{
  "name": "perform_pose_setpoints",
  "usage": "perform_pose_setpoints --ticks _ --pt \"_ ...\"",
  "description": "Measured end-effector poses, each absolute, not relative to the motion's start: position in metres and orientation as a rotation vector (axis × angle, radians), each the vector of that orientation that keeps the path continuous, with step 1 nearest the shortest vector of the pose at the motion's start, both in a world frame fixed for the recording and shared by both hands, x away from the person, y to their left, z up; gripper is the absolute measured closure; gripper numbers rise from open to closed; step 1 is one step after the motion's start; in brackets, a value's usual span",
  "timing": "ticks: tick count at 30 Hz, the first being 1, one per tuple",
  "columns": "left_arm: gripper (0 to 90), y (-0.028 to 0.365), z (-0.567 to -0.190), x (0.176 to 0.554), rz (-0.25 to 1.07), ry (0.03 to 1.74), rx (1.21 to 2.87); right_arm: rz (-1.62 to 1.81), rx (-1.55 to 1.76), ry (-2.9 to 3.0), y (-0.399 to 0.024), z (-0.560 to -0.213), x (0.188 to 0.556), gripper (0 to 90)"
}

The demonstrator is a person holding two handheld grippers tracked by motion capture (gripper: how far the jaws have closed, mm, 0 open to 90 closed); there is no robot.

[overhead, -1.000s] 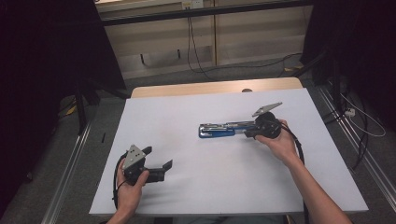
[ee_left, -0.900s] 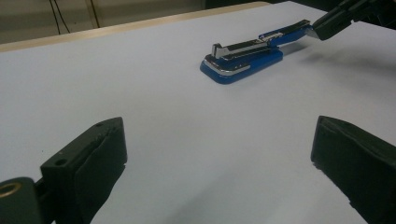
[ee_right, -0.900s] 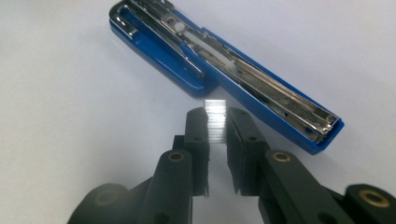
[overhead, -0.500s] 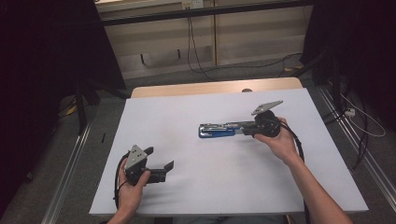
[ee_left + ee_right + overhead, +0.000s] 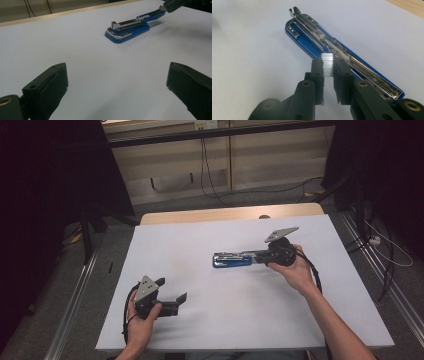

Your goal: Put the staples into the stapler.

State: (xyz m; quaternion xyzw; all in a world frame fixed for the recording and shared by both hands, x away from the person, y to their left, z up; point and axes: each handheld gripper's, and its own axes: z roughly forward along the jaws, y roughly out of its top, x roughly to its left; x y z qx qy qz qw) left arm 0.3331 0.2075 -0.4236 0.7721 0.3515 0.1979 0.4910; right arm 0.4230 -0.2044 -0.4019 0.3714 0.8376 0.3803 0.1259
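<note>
A blue stapler (image 5: 231,259) lies flipped open on the white table (image 5: 250,320), its metal staple channel facing up (image 5: 312,37). My right gripper (image 5: 260,256) hovers over the stapler's rear end, shut on a short silvery strip of staples (image 5: 327,64) that it holds upright just above the channel. The left gripper (image 5: 172,289) rests at the table's near left, its jaws wide open with nothing between them (image 5: 117,75). From the left gripper view the stapler (image 5: 128,27) sits well ahead, with the right gripper (image 5: 172,5) at its far end.
A wooden strip (image 5: 225,215) runs along the table's far edge. Cables (image 5: 210,180) trail over the floor beyond it, and metal rails (image 5: 75,295) flank the table. Dark curtains stand on both sides.
My right gripper has edged slightly to the left over the stapler. The stapler and my left gripper have stayed put.
</note>
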Motion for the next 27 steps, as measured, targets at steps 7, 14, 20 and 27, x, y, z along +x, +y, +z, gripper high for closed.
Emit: perform_pose_setpoints --ticks 7,14,20,27 --pt "3.5 0.207 -0.424 0.334 0.466 0.854 1.875 1.117 1.073 2.430 -0.198 -0.397 0.428 79.3" --pt "3.5 0.207 -0.424 0.334 0.461 0.841 1.880 1.128 1.037 2.444 -0.190 -0.390 0.434 79.3" --pt "3.5 0.206 -0.424 0.334 0.456 0.837 1.883 1.116 0.986 2.491 -0.178 -0.391 0.437 79.3" --pt "3.5 0.206 -0.425 0.334 0.459 0.834 1.891 1.135 0.926 2.532 -0.165 -0.390 0.443 79.3"
